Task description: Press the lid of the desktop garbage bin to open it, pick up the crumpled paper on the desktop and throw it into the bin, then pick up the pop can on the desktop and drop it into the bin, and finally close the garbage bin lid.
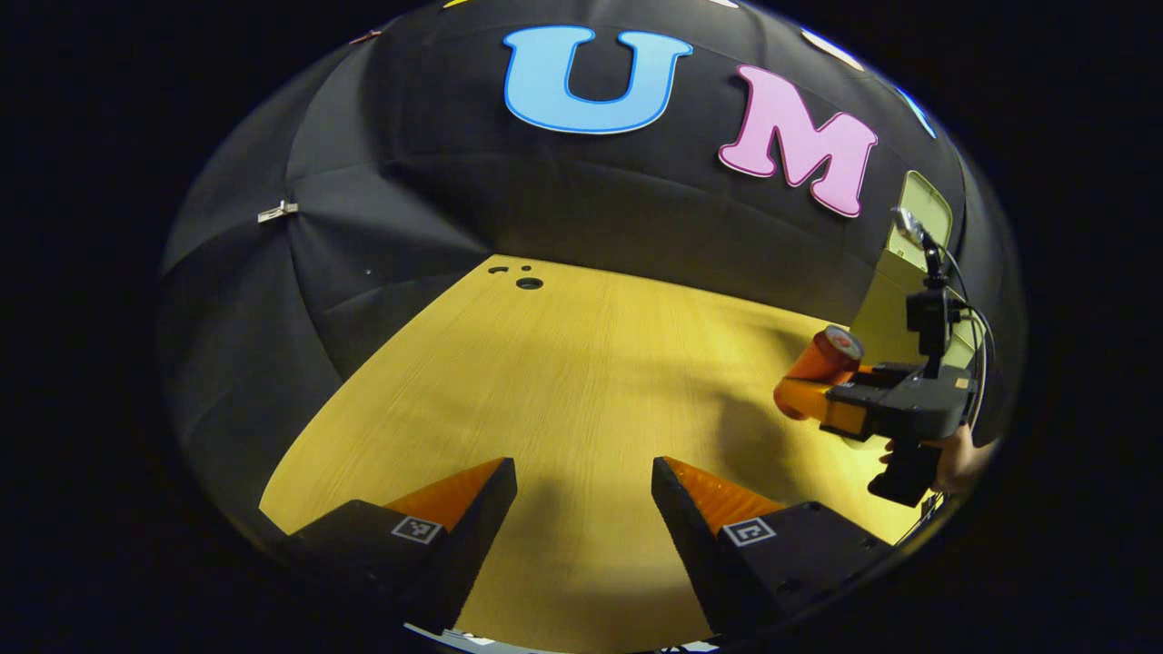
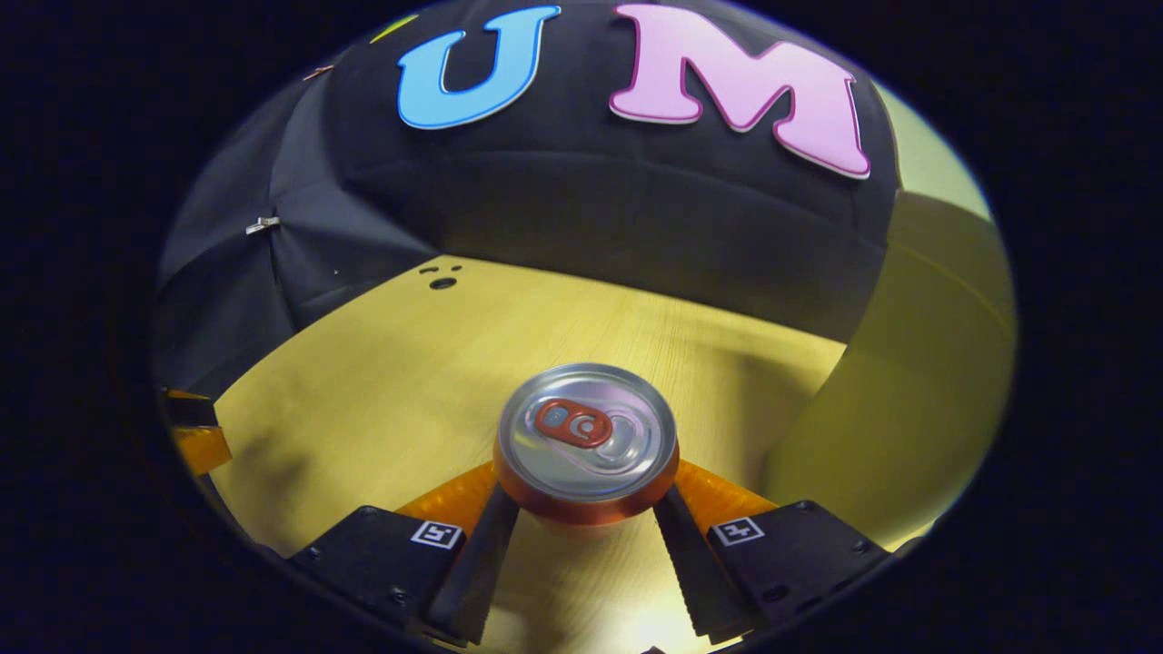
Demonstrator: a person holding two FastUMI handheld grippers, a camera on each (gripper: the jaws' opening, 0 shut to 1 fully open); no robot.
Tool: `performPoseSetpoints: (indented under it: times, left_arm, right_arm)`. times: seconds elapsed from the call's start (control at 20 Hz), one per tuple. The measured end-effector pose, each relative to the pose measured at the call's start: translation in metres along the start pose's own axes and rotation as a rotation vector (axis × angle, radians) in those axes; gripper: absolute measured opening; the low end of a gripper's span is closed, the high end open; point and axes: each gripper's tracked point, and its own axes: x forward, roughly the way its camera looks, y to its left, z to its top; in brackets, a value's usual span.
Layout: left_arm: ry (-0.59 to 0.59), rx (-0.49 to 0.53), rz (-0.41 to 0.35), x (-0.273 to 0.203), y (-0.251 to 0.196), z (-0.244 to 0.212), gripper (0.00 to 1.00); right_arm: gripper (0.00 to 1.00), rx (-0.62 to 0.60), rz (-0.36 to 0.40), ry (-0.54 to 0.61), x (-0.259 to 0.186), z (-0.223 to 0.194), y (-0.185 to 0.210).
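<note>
Aluminium pop can (image 2: 587,442) sits pinched in the right gripper (image 2: 586,509), bin (image 2: 909,391) just to its right (left gripper (image 1: 584,495) spread, idle).

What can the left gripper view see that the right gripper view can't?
The left gripper view sees the right gripper from the side, carrying the can lying tilted above the table, with a hand holding it and the bin's raised lid behind. Its own left gripper is open and holds nothing.

The right gripper view sees the can's silver top and pull tab up close, squeezed between the right gripper's fingers.

Both see the wooden table, the pale bin and the can.
</note>
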Motion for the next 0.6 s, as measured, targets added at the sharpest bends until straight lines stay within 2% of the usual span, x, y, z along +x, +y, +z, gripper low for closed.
performPoseSetpoints:
  times: [0.3,0.6]
  left_arm:
    - [-0.008,0.025,-0.054,0.002,-0.024,0.006,0.96]
    - [-0.011,0.093,-0.123,0.003,-0.051,0.014,0.96]
  right_arm:
    - [0.84,-0.058,0.005,-0.124,-0.055,0.063,-0.014]
    - [0.83,-0.008,0.006,-0.248,-0.114,0.125,-0.023]
